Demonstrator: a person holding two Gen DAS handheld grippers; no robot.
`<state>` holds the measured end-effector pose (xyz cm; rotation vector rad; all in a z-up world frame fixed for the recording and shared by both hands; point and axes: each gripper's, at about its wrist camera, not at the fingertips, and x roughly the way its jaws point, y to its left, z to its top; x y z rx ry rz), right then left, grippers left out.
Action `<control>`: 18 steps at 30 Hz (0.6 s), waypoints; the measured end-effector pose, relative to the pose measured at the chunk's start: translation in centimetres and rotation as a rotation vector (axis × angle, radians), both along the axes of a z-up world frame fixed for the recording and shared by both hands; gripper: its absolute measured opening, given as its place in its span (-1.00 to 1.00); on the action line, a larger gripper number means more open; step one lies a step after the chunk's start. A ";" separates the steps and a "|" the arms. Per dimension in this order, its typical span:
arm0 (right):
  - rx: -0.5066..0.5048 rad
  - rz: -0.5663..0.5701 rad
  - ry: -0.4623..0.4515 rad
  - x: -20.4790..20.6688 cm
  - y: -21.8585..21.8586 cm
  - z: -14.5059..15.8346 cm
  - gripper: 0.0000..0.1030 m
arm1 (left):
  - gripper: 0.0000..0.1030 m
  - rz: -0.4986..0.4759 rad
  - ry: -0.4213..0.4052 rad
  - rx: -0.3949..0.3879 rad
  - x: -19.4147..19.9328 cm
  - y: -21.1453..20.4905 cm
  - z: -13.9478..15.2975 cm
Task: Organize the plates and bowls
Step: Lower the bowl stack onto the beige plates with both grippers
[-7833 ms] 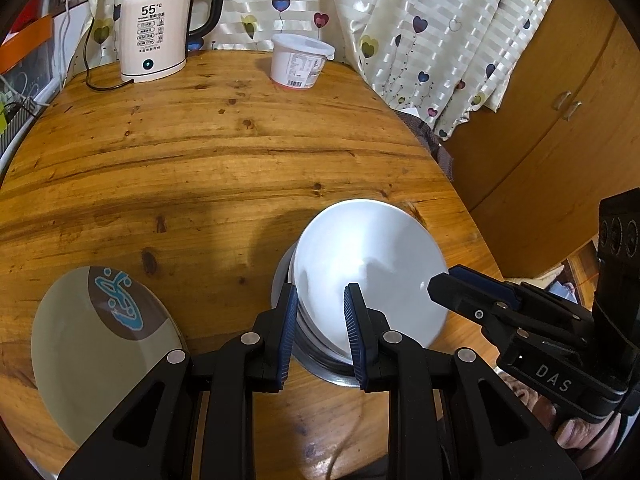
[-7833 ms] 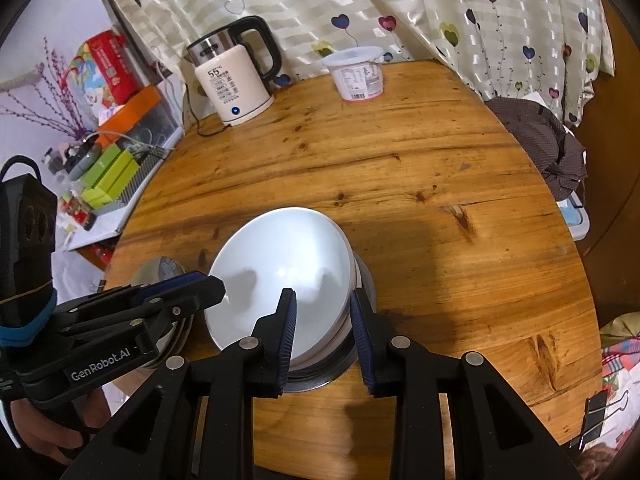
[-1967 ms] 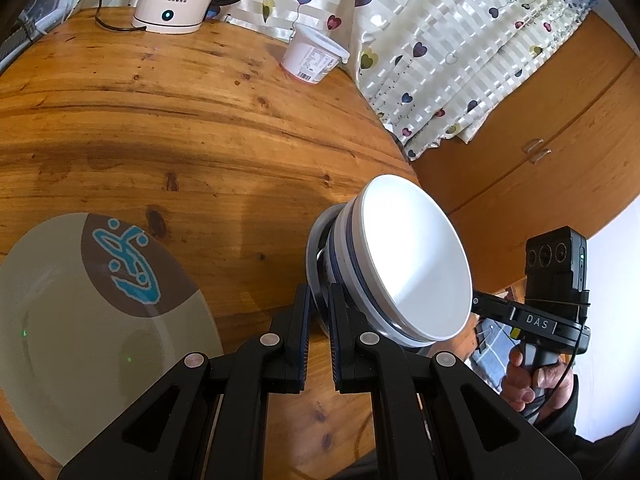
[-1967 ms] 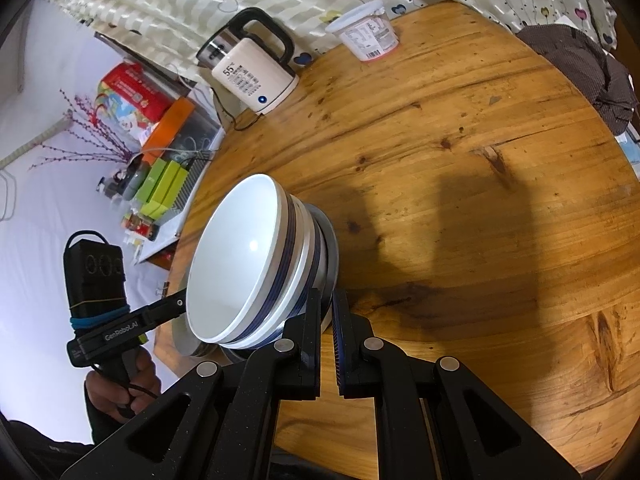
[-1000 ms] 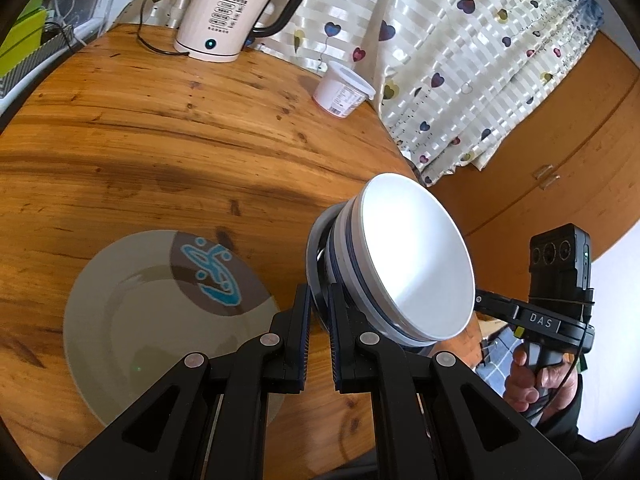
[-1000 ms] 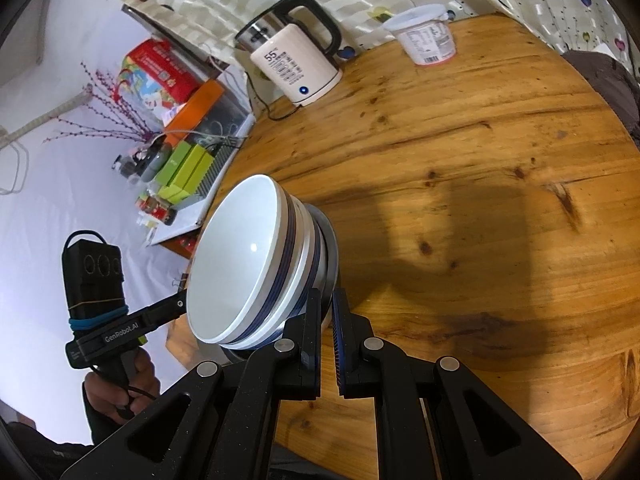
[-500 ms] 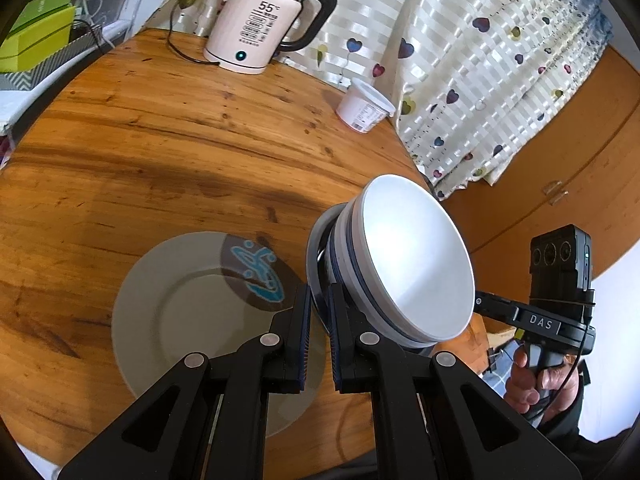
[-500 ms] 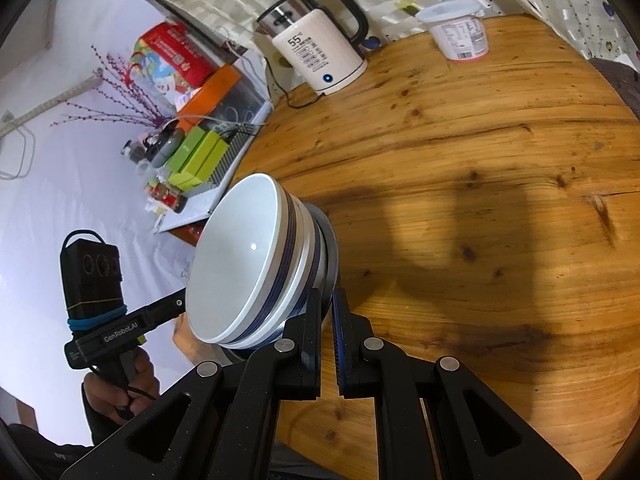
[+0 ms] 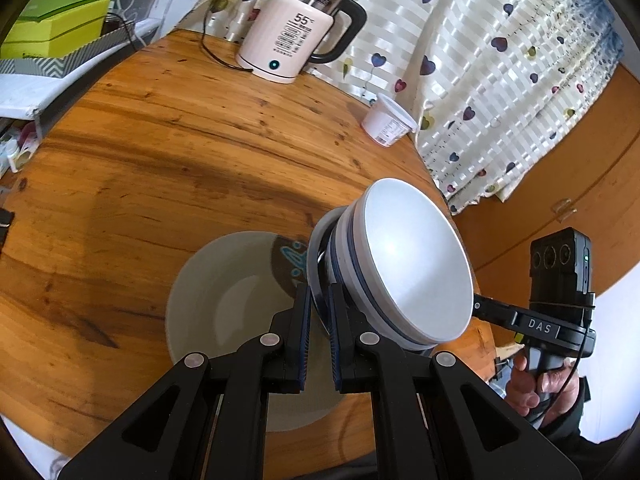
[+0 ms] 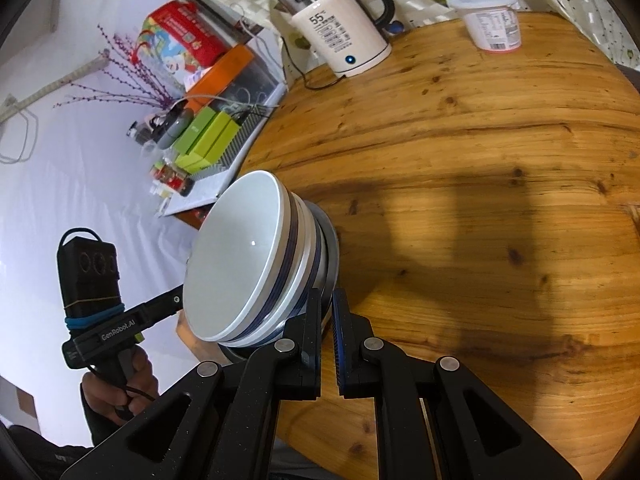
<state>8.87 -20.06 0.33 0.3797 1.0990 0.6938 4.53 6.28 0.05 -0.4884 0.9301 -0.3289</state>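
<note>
Both grippers point steeply down toward the round wooden table (image 9: 168,148). The left gripper (image 9: 318,300) is clamped on the rim of the metal bowl (image 9: 314,252) at the bottom of the stack of bowls (image 9: 412,264). The right gripper (image 10: 327,312) is clamped on the opposite rim of that bowl. The stack is tilted and held above the table's near edge, partly over the grey plate (image 9: 224,304) lying there. A hand (image 9: 540,384) grips the right handle; another hand (image 10: 116,384) grips the left. A kettle (image 9: 294,40) stands at the far edge.
</note>
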 end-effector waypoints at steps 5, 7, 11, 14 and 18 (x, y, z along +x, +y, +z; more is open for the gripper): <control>-0.002 0.024 0.010 0.1 1.4 -0.3 -0.87 | -0.87 0.029 0.003 0.001 -0.5 1.3 -0.2; -0.006 0.036 0.013 0.1 2.1 -0.4 -0.87 | -0.87 0.040 0.004 0.001 -0.7 1.7 -0.3; -0.010 0.055 0.019 0.3 3.2 -0.6 -0.87 | -0.86 0.060 0.008 -0.001 -1.2 2.6 -0.6; -0.015 0.066 0.024 0.2 3.8 -0.8 -0.87 | -0.86 0.071 0.014 -0.005 -1.4 3.1 -1.0; -0.021 0.080 0.030 0.3 4.7 -1.0 -0.86 | -0.87 0.084 0.023 -0.010 -1.8 3.8 -1.5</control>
